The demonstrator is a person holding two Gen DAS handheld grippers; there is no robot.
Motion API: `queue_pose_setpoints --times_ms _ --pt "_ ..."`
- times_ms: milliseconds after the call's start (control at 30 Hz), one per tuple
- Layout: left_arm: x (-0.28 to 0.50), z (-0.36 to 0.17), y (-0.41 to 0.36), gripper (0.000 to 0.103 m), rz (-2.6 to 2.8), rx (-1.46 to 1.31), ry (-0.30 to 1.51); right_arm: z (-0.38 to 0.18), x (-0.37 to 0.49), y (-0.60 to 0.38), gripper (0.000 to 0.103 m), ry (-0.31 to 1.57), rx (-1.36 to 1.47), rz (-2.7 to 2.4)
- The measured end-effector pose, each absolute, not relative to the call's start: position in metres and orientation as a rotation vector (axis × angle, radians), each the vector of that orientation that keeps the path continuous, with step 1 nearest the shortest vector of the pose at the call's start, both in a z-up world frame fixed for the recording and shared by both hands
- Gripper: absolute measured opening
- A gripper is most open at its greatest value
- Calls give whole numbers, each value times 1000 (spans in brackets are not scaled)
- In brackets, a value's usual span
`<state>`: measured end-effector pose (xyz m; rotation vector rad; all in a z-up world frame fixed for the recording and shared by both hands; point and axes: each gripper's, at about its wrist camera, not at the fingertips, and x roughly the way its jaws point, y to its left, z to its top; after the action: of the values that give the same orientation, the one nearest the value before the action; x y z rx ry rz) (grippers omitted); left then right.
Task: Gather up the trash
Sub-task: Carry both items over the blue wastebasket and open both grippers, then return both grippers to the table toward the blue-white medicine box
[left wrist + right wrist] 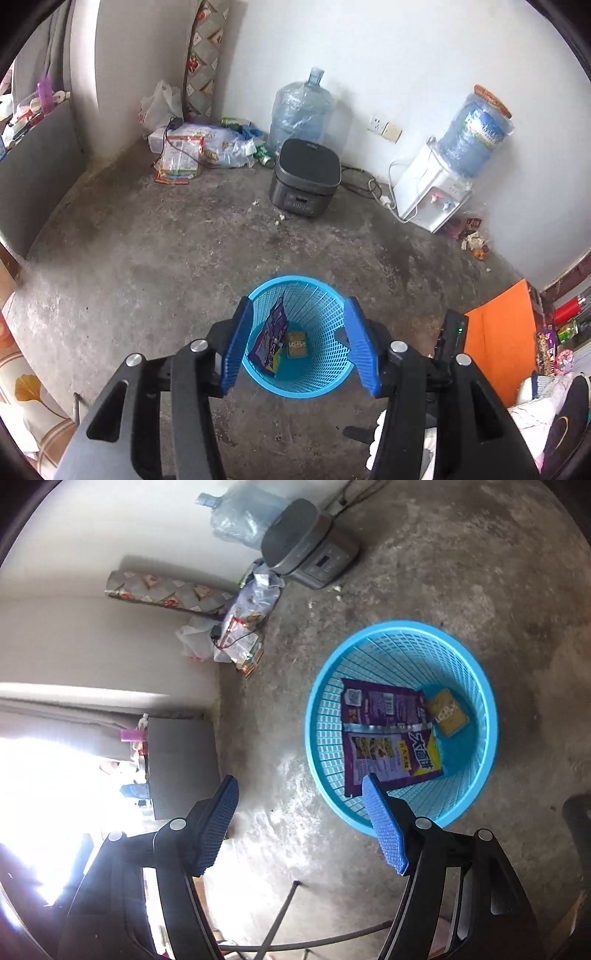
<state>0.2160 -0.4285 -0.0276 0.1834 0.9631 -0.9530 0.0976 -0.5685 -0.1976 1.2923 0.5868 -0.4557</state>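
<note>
A blue mesh waste basket (325,295) stands on the concrete floor and also shows in the right wrist view (476,686). Inside lie a purple snack wrapper (271,338) (391,738) and a small yellow packet (297,343) (447,712). My left gripper (299,343) is open and empty, held above the basket with its blue pads either side of the rim. My right gripper (299,819) is open and empty, above the floor just left of the basket.
A dark rice cooker (304,177), a water jug (301,110) and a water dispenser (432,192) stand by the far wall. Bags and wrappers (181,155) pile in the corner. Small litter (474,240) lies beside the dispenser. An orange board (498,332) stands at right.
</note>
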Motion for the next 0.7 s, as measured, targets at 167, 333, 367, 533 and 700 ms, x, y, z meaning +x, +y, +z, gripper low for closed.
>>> queue_pose_setpoints --times_ms 167,333,367,533,700 --pt "205 32 -366 64 -978 98 820 -130 104 -533 68 544 1030 -468" --pt "191 80 -285 78 -958 56 654 -62 100 -483 81 447 741 -446" --pt "188 86 -268 81 -946 54 621 -50 100 -472 85 430 687 -446" --pt "177 107 -172 84 -830 62 477 0 94 -421 96 323 430 -417" --pt "174 117 -60 86 -611 28 434 21 95 -380 96 248 292 -333"
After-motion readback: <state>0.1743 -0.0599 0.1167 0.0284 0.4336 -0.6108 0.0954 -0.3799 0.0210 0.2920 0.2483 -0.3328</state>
